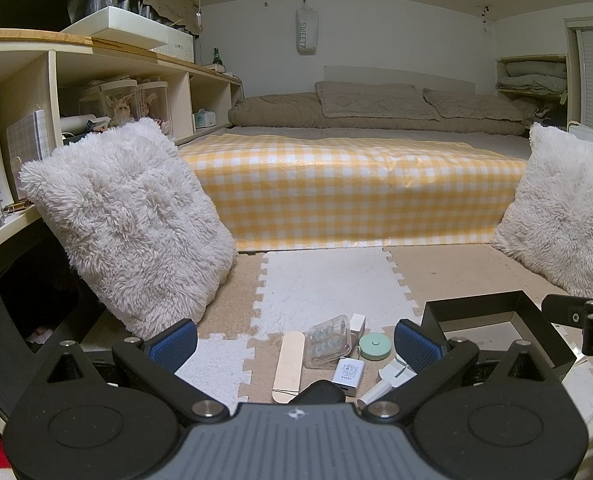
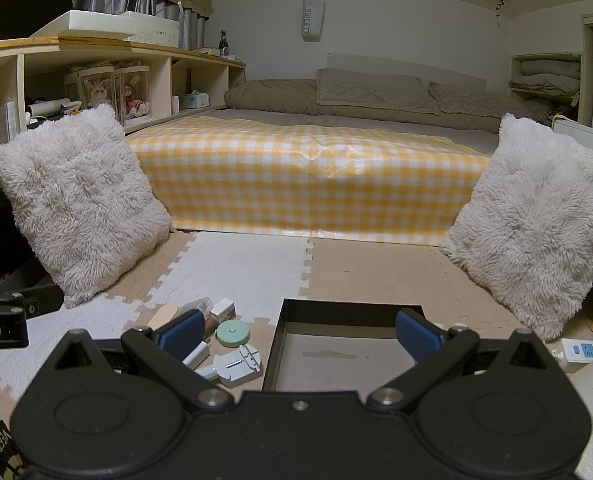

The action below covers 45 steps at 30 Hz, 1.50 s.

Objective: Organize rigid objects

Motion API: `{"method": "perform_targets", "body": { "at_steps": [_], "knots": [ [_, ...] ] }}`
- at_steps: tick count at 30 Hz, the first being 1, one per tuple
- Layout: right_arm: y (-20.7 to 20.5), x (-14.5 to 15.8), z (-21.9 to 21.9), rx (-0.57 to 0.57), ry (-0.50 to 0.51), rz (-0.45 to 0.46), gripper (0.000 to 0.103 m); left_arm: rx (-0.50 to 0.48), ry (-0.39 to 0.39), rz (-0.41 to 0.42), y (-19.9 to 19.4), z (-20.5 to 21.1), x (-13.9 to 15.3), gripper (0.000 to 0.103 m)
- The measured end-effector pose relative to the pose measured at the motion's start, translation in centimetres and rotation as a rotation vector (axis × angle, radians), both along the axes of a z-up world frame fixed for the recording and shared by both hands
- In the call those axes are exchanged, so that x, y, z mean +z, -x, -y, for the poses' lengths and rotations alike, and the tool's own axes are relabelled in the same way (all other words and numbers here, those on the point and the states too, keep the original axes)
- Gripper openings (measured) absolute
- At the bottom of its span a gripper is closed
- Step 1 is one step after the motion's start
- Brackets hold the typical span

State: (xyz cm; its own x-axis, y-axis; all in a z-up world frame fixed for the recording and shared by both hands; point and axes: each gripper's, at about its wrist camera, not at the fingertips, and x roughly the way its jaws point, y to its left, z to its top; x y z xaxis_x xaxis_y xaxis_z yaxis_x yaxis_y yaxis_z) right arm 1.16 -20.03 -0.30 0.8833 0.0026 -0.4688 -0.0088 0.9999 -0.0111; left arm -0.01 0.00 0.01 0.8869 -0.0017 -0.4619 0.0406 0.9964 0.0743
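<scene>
Left wrist view: left gripper (image 1: 295, 346) low over the foam floor mat (image 1: 328, 280), jaws spread wide, nothing between them. Small rigid items clustered just ahead: wooden stick (image 1: 289, 366) at 11 o'clock of the cluster, clear plastic case (image 1: 328, 340) at the centre, small white box (image 1: 358, 322) behind it at 12 o'clock, mint-green round tape measure (image 1: 374, 346) at 2 o'clock, white charger (image 1: 348, 374) nearest the camera at 6 o'clock, white tool (image 1: 390, 378) at 4 o'clock, partly hidden by the right finger. Black tray (image 1: 536, 320) off at 3 o'clock, just beside the cluster, interior bare as far as visible. Fluffy cushion (image 1: 128, 220) at 10 o'clock; gingham-covered bed (image 1: 356, 188) at 12 o'clock.

Right wrist view: right gripper (image 2: 298, 338) poised over the near edge of the black tray (image 2: 280, 344), jaws wide apart and empty. Tray floor bare, only a faint stain showing. Same cluster at 9 to 10 o'clock of the tray: tape measure (image 2: 232, 333), white tool (image 2: 236, 366), small white box (image 2: 223, 309), wooden stick (image 2: 163, 316). Power strip (image 2: 586, 350) on the floor at 3 o'clock.

Judging by the bare tray and the untouched cluster: sorting not yet begun; every item left to move.
</scene>
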Motion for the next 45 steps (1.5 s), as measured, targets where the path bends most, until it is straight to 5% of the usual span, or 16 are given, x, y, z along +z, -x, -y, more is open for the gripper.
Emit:
{"method": "perform_targets", "body": {
  "at_steps": [14,29,34,39,40,45],
  "knots": [
    [-0.1,2.0,1.5,0.003,-0.084,0.056,0.103,-0.02,0.025,0.037,-0.7,0.3,1.3,0.103],
    [-5.4,6.3,7.1,-0.038,0.0,0.137,0.103,0.057,0.072,0.183,-5.9,-0.8,4.9,0.103],
    [-9.0,5.3,9.2,-0.087,0.028,0.066,0.103,0.074,0.046,0.168,-8.8,-1.2,5.2,0.103],
    [-12.7,1.4,10.7,-0.117,0.042,-0.096,0.102,0.01,-0.007,0.055,-12.0,-1.3,3.8,0.103],
    [-13.4,0.4,11.0,-0.133,0.043,-0.13,0.1,0.004,-0.004,0.034,-12.5,-1.5,3.4,0.103],
    [-16.1,-5.0,12.9,-0.188,-0.015,-0.33,0.049,0.009,-0.022,-0.08,-15.0,-2.2,0.4,0.103]
  ]
}}
